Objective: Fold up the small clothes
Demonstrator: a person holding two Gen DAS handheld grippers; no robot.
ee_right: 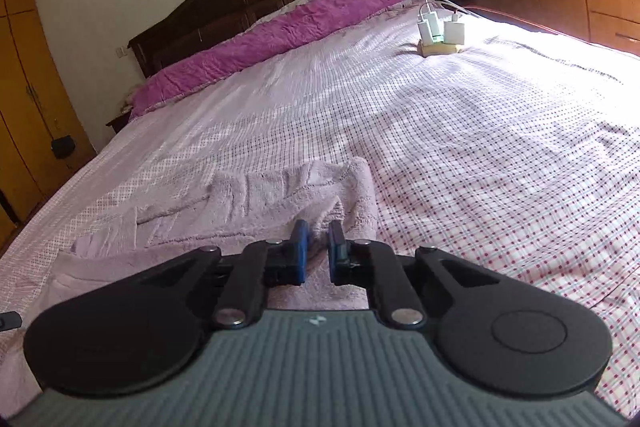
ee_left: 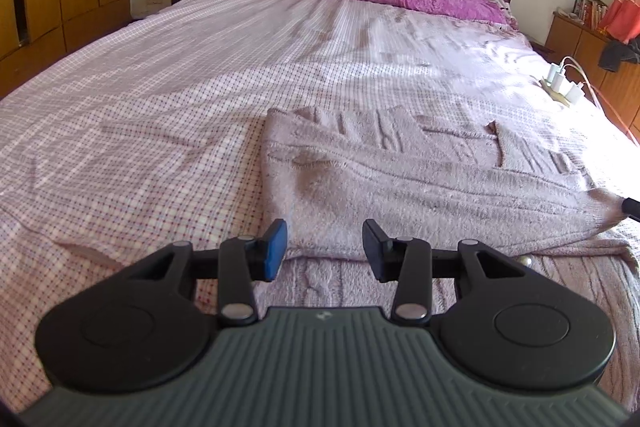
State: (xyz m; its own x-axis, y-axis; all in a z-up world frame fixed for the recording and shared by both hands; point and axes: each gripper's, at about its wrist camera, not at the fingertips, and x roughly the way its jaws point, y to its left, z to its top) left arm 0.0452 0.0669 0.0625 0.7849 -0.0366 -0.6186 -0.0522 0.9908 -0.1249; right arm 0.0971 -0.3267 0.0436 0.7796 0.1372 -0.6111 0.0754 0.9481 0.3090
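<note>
On bed (ee_left: 140, 75), near foot edge: sweater (ee_left: 420, 179) partly folded. Left gripper (ee_left: 325, 249) fingers wide; right gripper (ee_right: 317, 253) narrow, pinching sweater's right edge. Bare sheet beyond.

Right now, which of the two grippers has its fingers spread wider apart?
The left gripper: its fingers stand wide apart over the pink knitted sweater. The right gripper shows only a narrow gap, with sweater fabric bunched there.
</note>
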